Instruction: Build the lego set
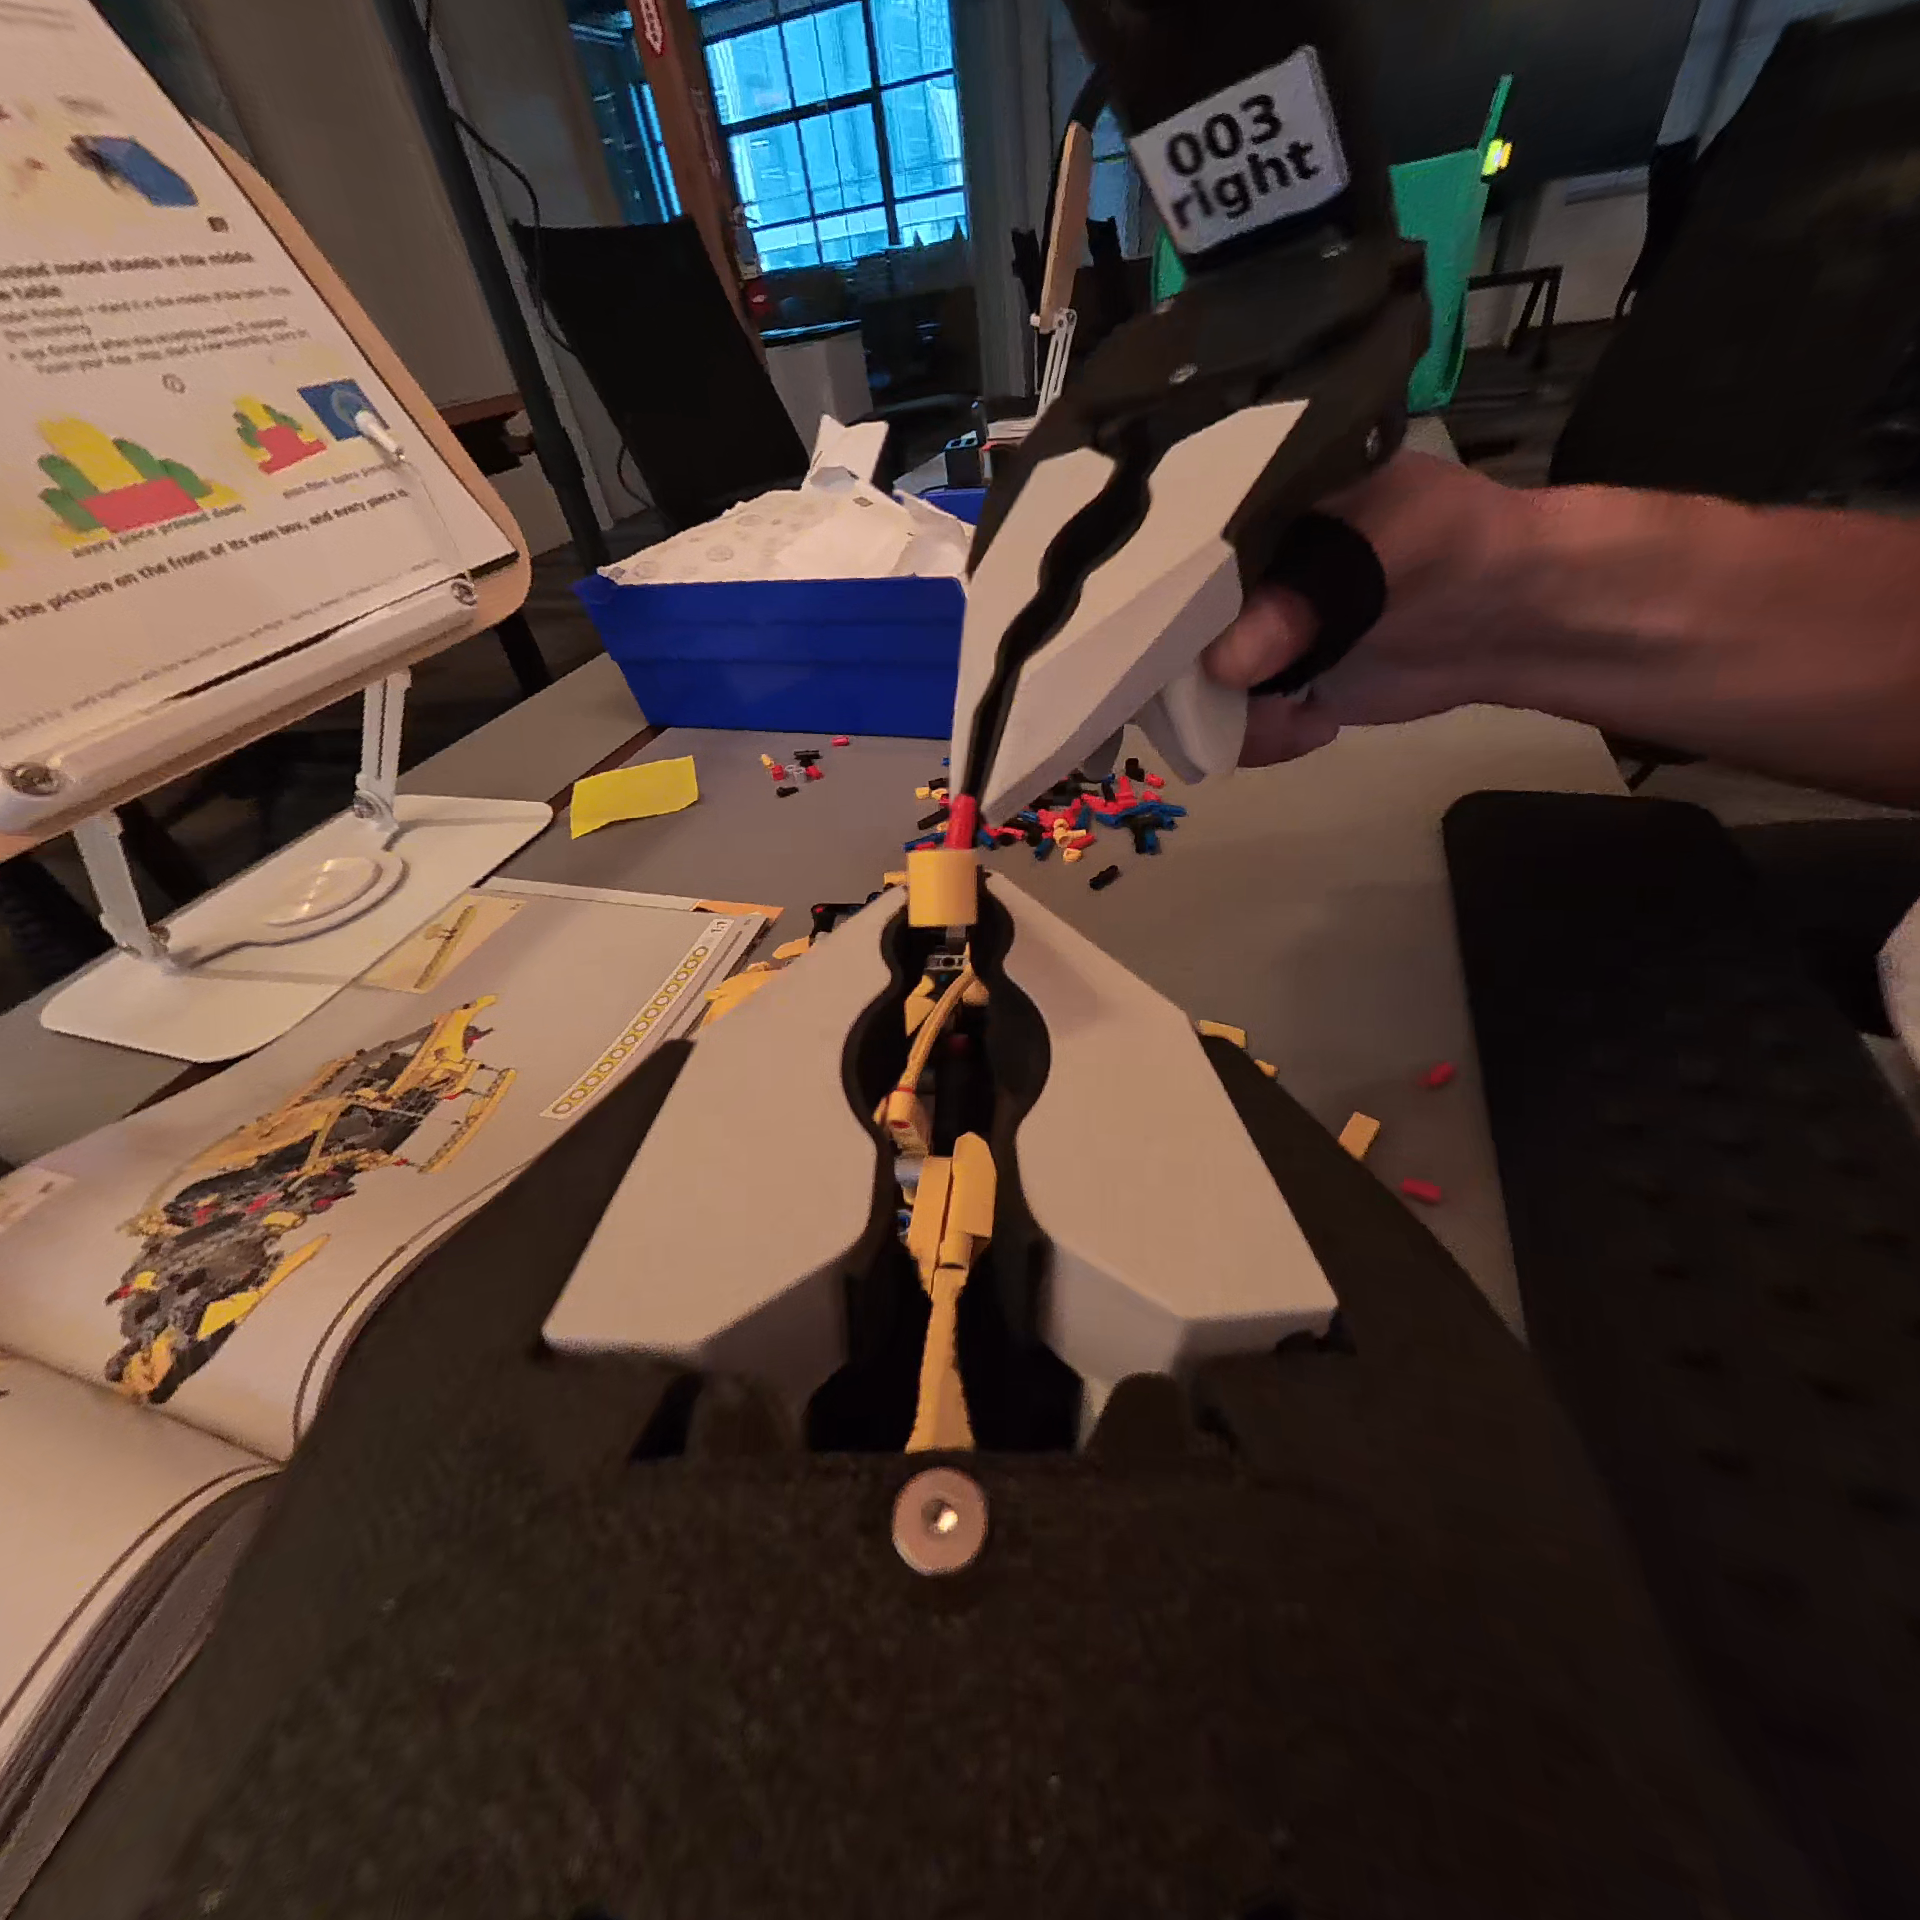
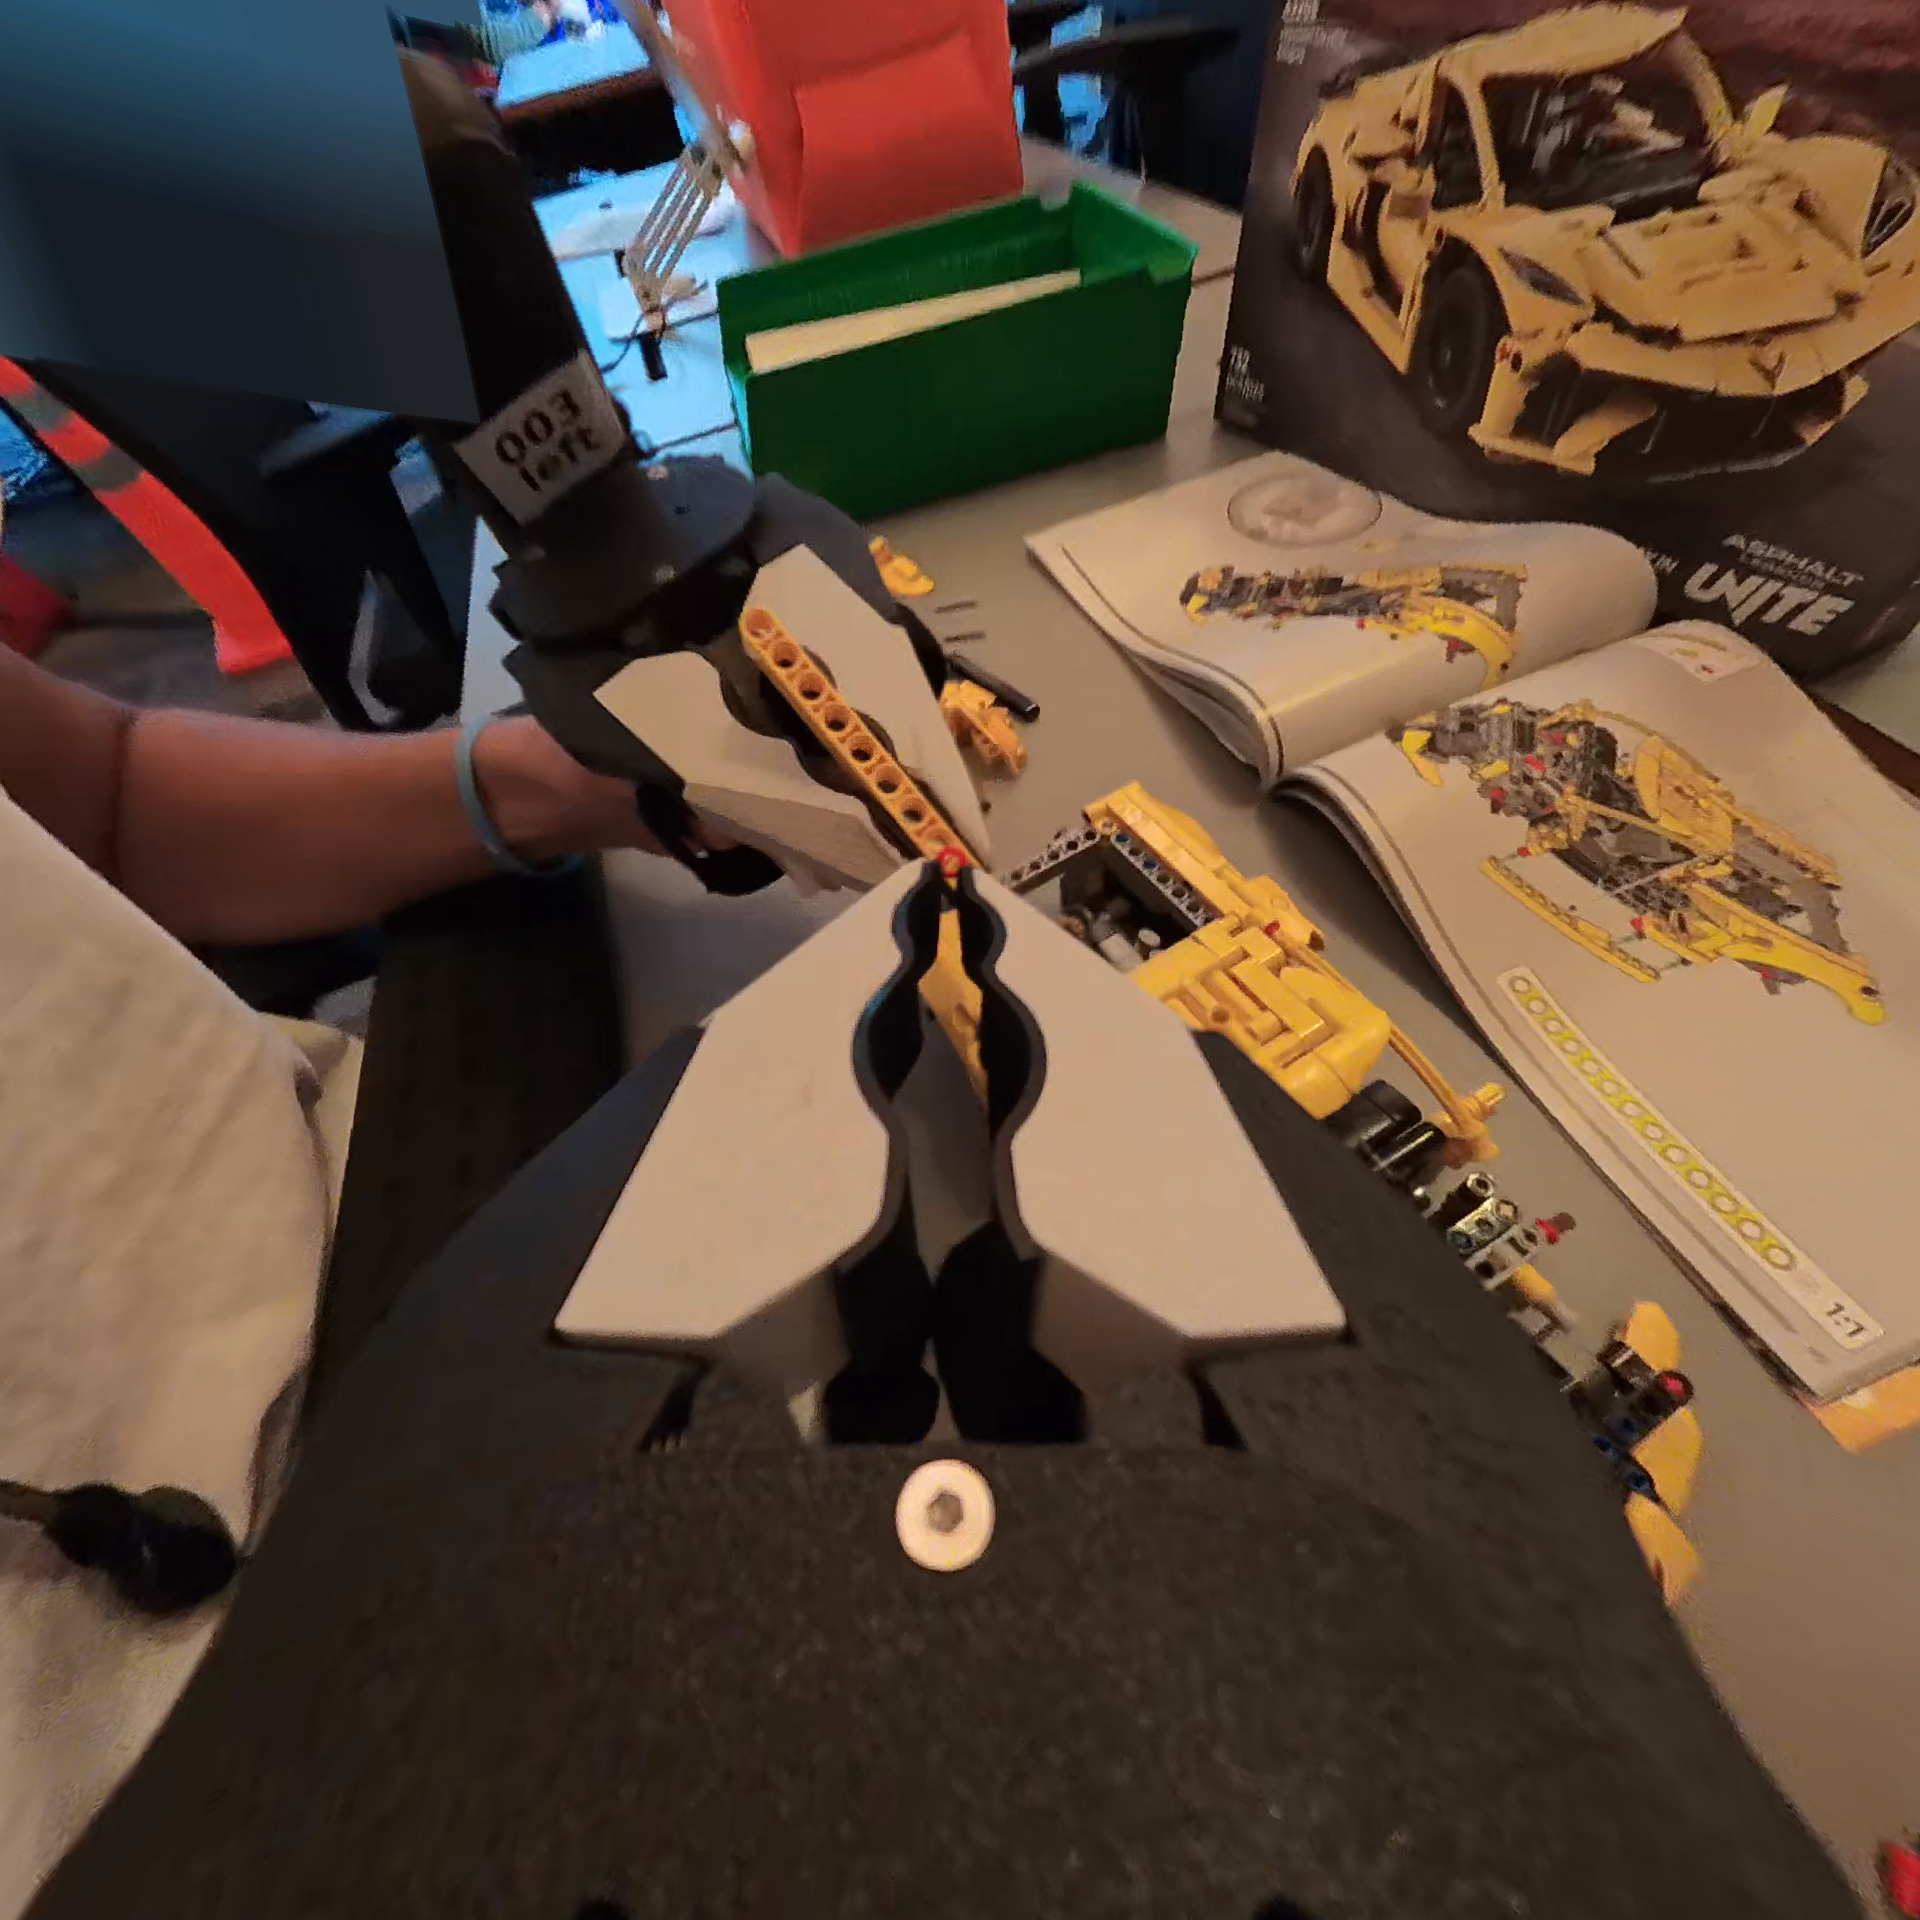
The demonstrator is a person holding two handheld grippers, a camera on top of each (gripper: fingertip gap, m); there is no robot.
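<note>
The left tongs (image 1: pixel 940 894) are pressed together on a long yellow plastic beam with a row of round holes (image 2: pixel 852 732). The beam lies along the fingers, and its end sticks out at the tips. The right tongs (image 2: pixel 948 883) pinch a small red plastic pin (image 1: pixel 961 819) and meet the left tongs tip to tip. In the left wrist view the pin points down its own length into the end hole of the beam, so I judge that the next push must go straight along this axis. Just beside the tips, on the grey desk (image 1: pixel 1299 894), lies the half-built yellow and black model (image 2: pixel 1236 966), with an open instruction booklet (image 2: pixel 1621 935) farther out. A heap of small red, blue, yellow and black pins (image 1: pixel 1091 821) lies behind the right tongs. Nothing stands between pin and hole.
</note>
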